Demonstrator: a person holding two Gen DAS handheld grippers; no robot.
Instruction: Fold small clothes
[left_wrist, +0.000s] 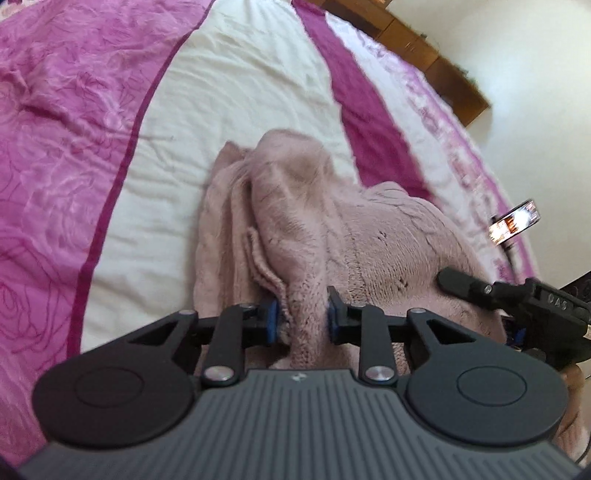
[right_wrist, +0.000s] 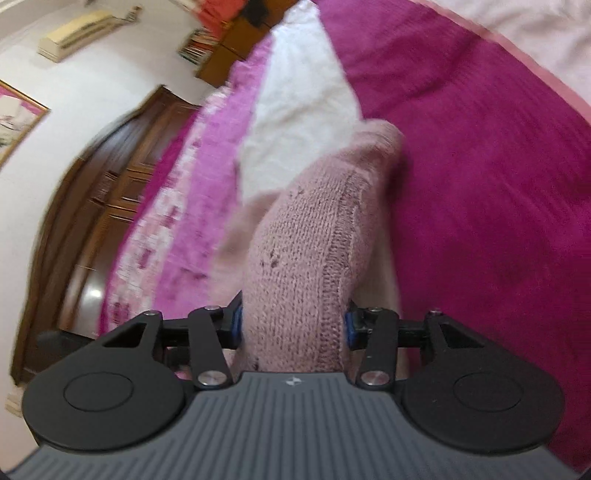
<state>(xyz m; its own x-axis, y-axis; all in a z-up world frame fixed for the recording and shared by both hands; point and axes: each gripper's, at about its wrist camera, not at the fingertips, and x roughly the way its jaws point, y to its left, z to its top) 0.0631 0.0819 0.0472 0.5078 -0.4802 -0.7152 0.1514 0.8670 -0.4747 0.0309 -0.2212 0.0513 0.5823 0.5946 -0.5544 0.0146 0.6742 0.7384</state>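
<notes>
Left wrist view: close behind the left tool (left_wrist: 302, 314), facing down the bed (left_wrist: 221, 92). Right wrist view: close behind the right tool (right_wrist: 293, 325), tilted. Both share the pink knit garment (left_wrist: 314, 221) at frame centre.

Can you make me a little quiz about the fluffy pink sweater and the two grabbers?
1. True or false: the left gripper is pinching the pink knitted sweater.
2. What lies under the sweater? A) a bedspread B) a wooden table C) a carpet
3. What glowing thing sits near the bed's edge in the left wrist view?

Key: 1 true. 2 A. 3 a phone with its screen lit. The right gripper grips the sweater too.
</notes>
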